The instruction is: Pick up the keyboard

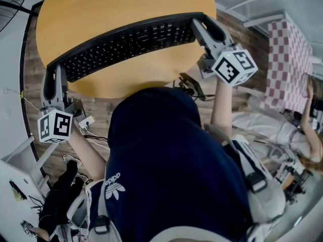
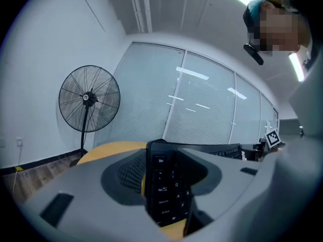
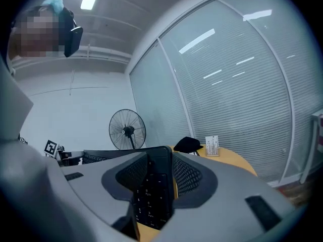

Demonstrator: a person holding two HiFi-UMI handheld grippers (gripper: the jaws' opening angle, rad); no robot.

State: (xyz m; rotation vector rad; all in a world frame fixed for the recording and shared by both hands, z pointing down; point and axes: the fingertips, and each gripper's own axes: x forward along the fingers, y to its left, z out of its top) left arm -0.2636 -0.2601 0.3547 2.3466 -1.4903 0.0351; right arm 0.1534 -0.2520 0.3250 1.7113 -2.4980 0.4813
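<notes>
Jaws of two grippers clamp one black keyboard [image 1: 131, 42]: the left gripper [image 1: 53, 77] holds its Esc end, the right gripper [image 1: 204, 26] its number-pad end. It spans one round desk [image 1: 101, 4], seemingly lifted clear.

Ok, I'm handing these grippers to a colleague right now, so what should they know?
Left gripper: shut on the Esc end of the keyboard.
Right gripper: shut on the opposite end.
The keyboard spans between the two grippers above the round yellow table.
Done: both ends are gripped.
Unclear: whether the keyboard is off the tabletop.
Left: probably raise both grippers together, keeping the keyboard level.
</notes>
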